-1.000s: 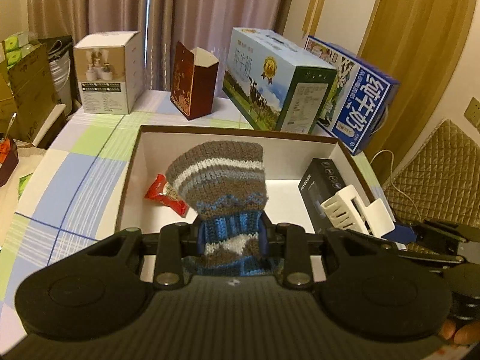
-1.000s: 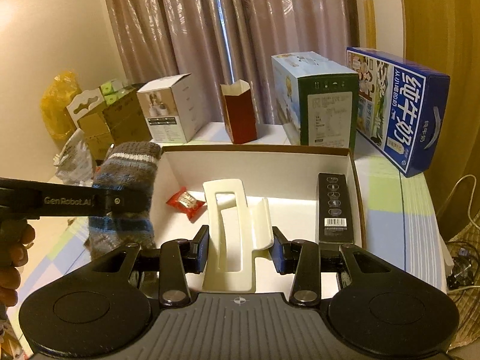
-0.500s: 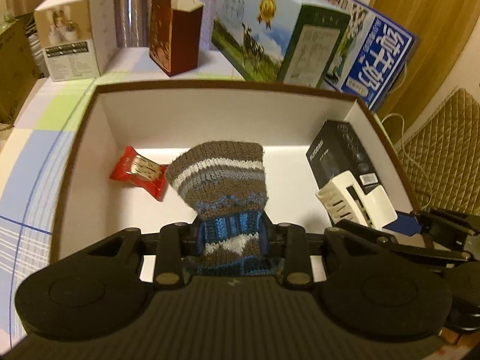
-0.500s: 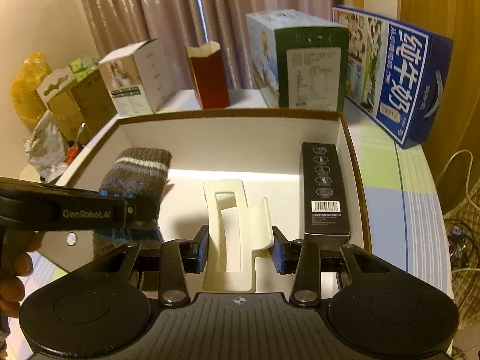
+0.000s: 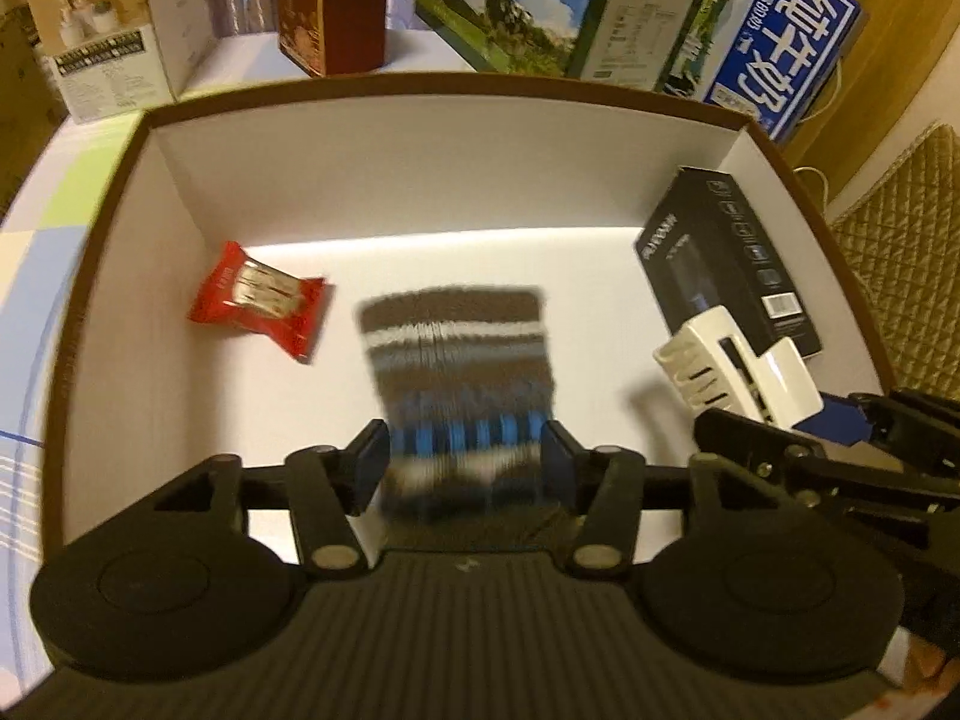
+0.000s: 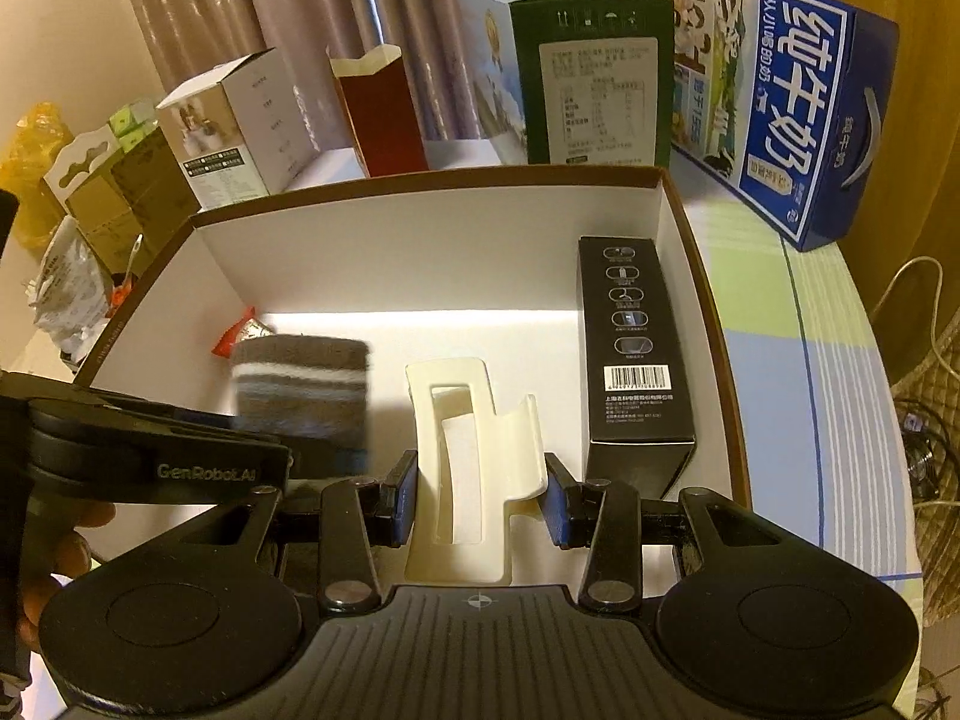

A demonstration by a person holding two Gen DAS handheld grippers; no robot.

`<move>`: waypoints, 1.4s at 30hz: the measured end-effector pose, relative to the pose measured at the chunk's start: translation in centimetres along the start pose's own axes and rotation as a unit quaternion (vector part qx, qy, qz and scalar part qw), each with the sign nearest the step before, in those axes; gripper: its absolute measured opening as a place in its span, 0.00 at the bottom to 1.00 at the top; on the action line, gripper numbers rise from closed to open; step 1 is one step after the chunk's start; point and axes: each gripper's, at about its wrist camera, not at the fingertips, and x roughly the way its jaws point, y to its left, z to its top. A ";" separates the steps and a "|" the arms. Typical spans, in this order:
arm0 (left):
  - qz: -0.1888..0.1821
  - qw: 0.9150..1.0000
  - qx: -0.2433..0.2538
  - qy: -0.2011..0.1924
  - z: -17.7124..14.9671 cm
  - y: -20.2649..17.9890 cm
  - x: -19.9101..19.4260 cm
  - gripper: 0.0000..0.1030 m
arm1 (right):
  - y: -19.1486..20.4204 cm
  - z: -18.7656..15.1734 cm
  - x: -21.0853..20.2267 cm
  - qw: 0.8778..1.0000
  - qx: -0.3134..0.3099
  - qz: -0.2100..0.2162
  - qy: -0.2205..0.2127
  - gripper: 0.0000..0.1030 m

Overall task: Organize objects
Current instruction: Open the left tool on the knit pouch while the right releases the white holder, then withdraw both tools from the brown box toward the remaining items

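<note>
Tongs on the left are opening, the blurred knitted sock between them over the white box. Right tongs grip a cream plastic clip. Farther right lies a black carton; far left, a red packet.

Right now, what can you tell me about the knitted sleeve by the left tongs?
The knitted sleeve looks like soft wool, brown with white bands and a blue pattern lower down. It is motion-blurred between the left tongs, whose jaws are opening. It is inside the white-lined box, between the red snack packet and the white clip.
</note>
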 end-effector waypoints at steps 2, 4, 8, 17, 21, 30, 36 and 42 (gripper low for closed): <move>0.008 1.000 0.006 -0.003 0.1 0.5 -0.3 0.60 | 0.1 0.0 0.2 1.000 0.003 0.001 0.004 0.37; 0.017 1.000 0.008 -0.005 0.2 1.0 -0.7 0.63 | 0.4 0.1 0.4 1.000 0.002 0.001 0.009 0.37; 0.030 1.000 0.005 -0.004 0.2 2.1 -1.0 0.65 | 1.0 0.3 1.4 1.000 0.004 -0.004 0.025 0.37; 0.029 1.000 0.001 -0.012 -0.6 3.2 -2.2 0.70 | 1.6 0.7 1.7 1.000 0.025 -0.004 -0.008 0.65; 0.023 1.000 0.001 -0.020 -1.1 3.4 -3.4 0.70 | 1.9 0.3 0.5 1.000 0.015 0.002 -0.020 0.70; 0.009 1.000 -0.001 -0.027 -2.5 3.2 -6.2 0.71 | 1.4 -1.0 -2.7 0.999 0.028 -0.008 -0.022 0.87; 0.006 0.999 -0.010 -0.033 -3.6 3.0 -8.2 0.71 | 1.1 -1.5 -4.9 0.999 0.043 -0.009 -0.030 0.91; 0.009 0.999 -0.017 -0.041 -4.9 2.6 -10.2 0.71 | 1.4 -2.1 -7.2 0.998 0.050 -0.005 -0.039 0.93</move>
